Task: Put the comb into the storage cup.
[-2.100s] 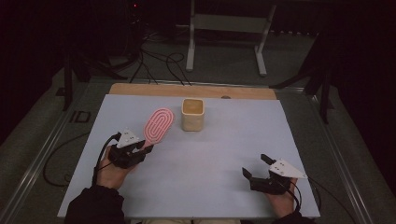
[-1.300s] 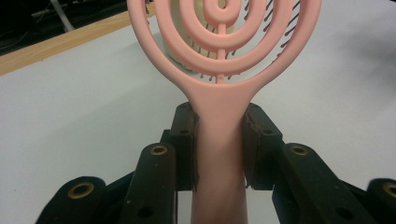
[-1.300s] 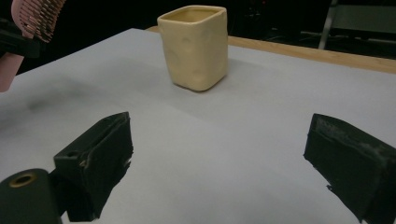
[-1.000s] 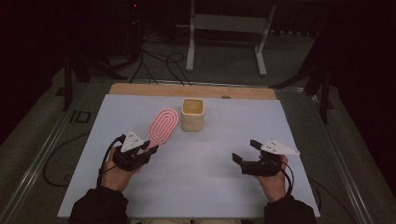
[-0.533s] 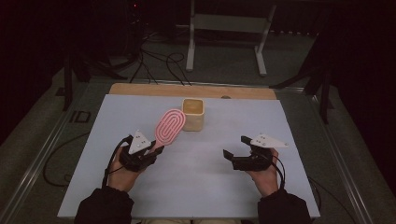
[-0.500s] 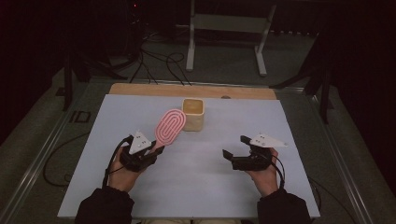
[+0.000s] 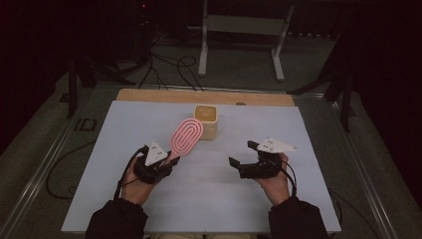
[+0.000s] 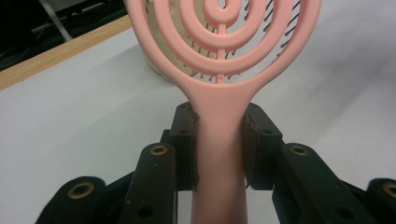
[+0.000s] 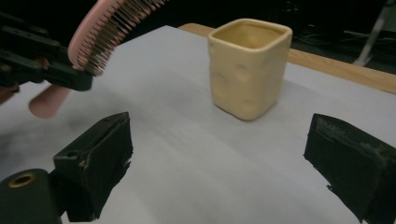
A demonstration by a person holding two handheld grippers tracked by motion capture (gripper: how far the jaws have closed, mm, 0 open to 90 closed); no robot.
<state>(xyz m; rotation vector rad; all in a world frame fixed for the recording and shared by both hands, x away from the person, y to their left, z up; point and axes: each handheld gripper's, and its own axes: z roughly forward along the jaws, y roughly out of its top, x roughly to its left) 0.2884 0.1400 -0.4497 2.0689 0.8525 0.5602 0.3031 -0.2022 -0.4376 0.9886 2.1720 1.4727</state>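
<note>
Table point(image 7: 149, 199): a white sheet covers it, with a wooden strip along the far edge; no writing can be read on the sheet.
Cup point(image 7: 206, 121): cream, square-mouthed and dimpled, it stands upright near the far middle of the table; it is empty as far as the rim shows, and it bears no label.
Brush point(image 7: 186, 137): pink, with ring-shaped slots, it is lifted off the table, its head tilted toward the cup and just beside its rim; no brand shows.
Left gripper point(image 8: 219, 140): its jaws are clamped narrow on the brush handle, both pads pressing it.
Right gripper point(image 9: 219, 154): its jaws stand wide with nothing between them, and they point at the cup from the near side.
Step in hand: carrying the brush to the cup, by the look of it.
Next move: probably the right gripper steadies the cup while the brush is turned handle or head down over the mouth; the head looks wide for the opening, so careful lining-up is needed.
Writing: faint marks on the floor left of the table, too dim to read.
</note>
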